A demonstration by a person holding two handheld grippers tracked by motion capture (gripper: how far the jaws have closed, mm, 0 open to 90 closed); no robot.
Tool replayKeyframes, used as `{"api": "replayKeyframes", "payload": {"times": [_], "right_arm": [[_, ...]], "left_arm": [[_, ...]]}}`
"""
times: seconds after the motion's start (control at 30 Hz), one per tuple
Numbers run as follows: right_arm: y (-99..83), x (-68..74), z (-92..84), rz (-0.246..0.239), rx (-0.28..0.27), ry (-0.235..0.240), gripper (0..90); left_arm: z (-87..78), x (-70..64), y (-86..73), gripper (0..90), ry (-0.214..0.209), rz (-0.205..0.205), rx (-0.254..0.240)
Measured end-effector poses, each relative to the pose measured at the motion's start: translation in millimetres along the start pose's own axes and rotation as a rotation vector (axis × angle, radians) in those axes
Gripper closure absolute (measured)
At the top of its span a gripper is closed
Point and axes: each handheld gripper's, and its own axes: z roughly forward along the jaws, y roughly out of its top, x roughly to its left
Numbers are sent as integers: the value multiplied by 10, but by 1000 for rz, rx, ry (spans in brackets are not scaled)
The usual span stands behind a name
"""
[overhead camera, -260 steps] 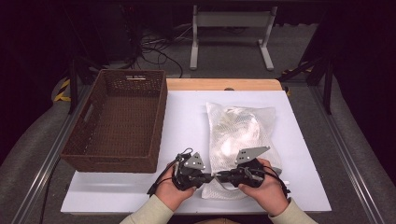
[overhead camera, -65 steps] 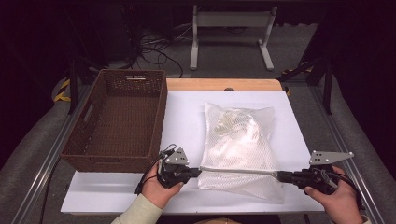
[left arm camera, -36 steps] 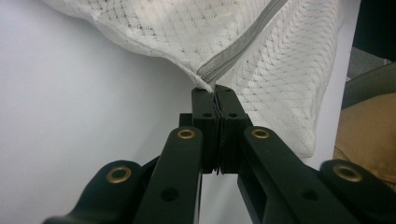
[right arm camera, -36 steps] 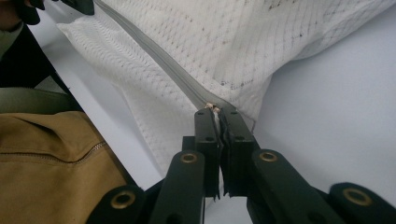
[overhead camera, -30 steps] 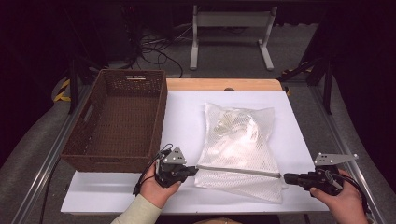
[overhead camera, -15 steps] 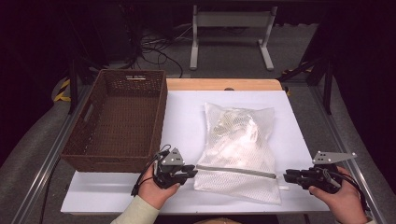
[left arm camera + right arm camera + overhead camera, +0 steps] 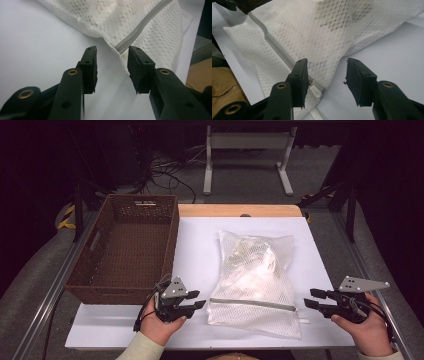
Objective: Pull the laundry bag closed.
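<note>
- My left gripper [image 7: 196,301] sits in the lower left of the high view, jaws parted after just opening; they hold nothing, with the mesh bag's [image 7: 255,285] zipper [image 7: 142,23] end just ahead of the gap in the left gripper view
- My right gripper [image 7: 312,299] is at the lower right of the high view, jaws also just opened and apart, gripping nothing; in the right gripper view the bag's corner and the zipper pull [image 7: 315,90] lie beside my left-hand jaw
- The white mesh bag lies flat on the white table [image 7: 200,250], centre of the high view, between my two grippers, zipper running across its near end
- The brown wicker basket [image 7: 127,250] stands in the left half, apart from the bag
</note>
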Motion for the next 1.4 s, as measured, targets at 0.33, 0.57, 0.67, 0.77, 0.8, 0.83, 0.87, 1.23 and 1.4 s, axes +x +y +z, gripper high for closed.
{"api": "replayKeyframes", "payload": {"times": [0.33,0.57,0.67,0.77,0.8,0.83,0.87,1.23,1.4], "right_arm": [[-11,-69,-30,-77,-42,-47,236],[-102,-132,-33,-103,-70,-93,141],[-204,-203,-1,-100,-69,-95,130],[-261,-242,22,-95,-72,-87,118],[-278,-253,27,-93,-72,-86,110],[-294,-265,34,-90,-70,-79,87],[-294,-265,34,-90,-70,-79,87],[-461,-369,148,-36,-70,-50,74],[-522,-385,182,-28,-74,-45,68]], "left_arm": [[-87,45,-80,513,43,0,-11],[-62,53,-178,473,58,16,-23],[-7,56,-220,466,70,18,-9],[29,62,-250,465,70,16,-18],[54,65,-263,464,69,12,-13],[54,65,-263,461,69,12,-13],[70,69,-274,461,66,4,-7],[191,109,-377,434,42,-28,27],[226,118,-405,429,32,-27,41]]}}
